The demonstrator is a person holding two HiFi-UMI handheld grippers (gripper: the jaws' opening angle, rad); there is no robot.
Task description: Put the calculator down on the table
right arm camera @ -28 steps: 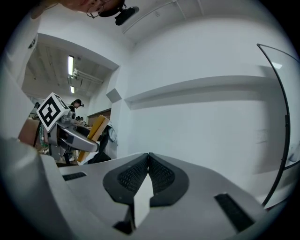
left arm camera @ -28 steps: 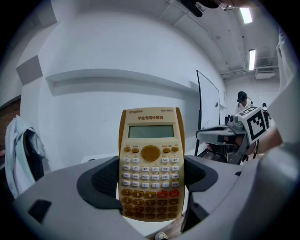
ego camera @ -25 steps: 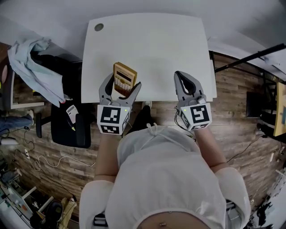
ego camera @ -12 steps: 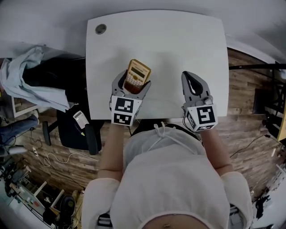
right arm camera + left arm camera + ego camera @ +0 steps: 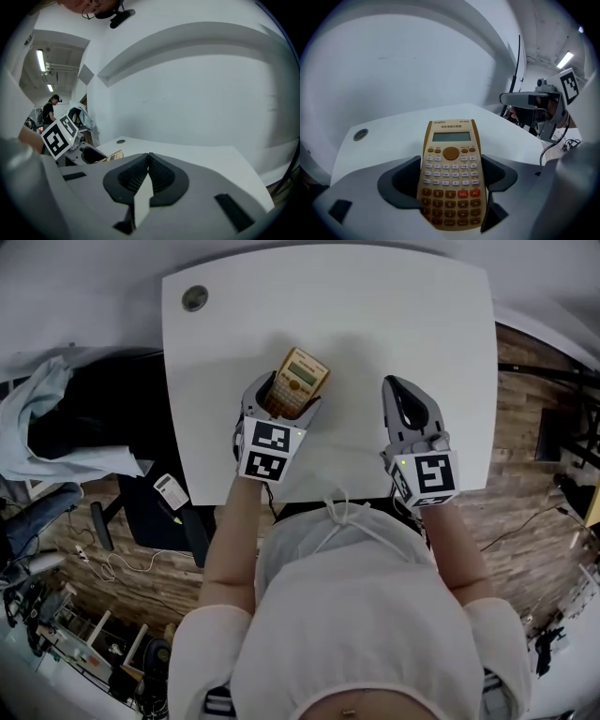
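Gripping the calculator [image 5: 451, 173] by its two long sides, the jaws of the left gripper [image 5: 286, 401] are shut on its lower, key-covered half. The display end sticks out past them, away from the person. In the left gripper view it stands tilted, keys facing the camera, with the white counter [image 5: 375, 324] behind and below it. It looks to be held clear of the surface, though no view shows for certain whether the far end touches.

The main risk is letting go too early. If the jaws open while the calculator is raised and tilted, I judge it would drop on its far edge and bounce or skid across the smooth top. Its plastic sides are slick and narrow, so a slack grip on the way down could let it slide forward out of the jaws. Pressing down too hard could instead jam the display end into the counter and twist the calculator in the grip.

The near edge of the counter lies just behind the left gripper, so a release made too far back might send the calculator off onto the floor [image 5: 553, 549].

The right gripper [image 5: 401, 395] hovers well apart to the side, its jaws closed on nothing, and seems out of the way. The cable hole [image 5: 195, 298] in the far corner is no obstacle.
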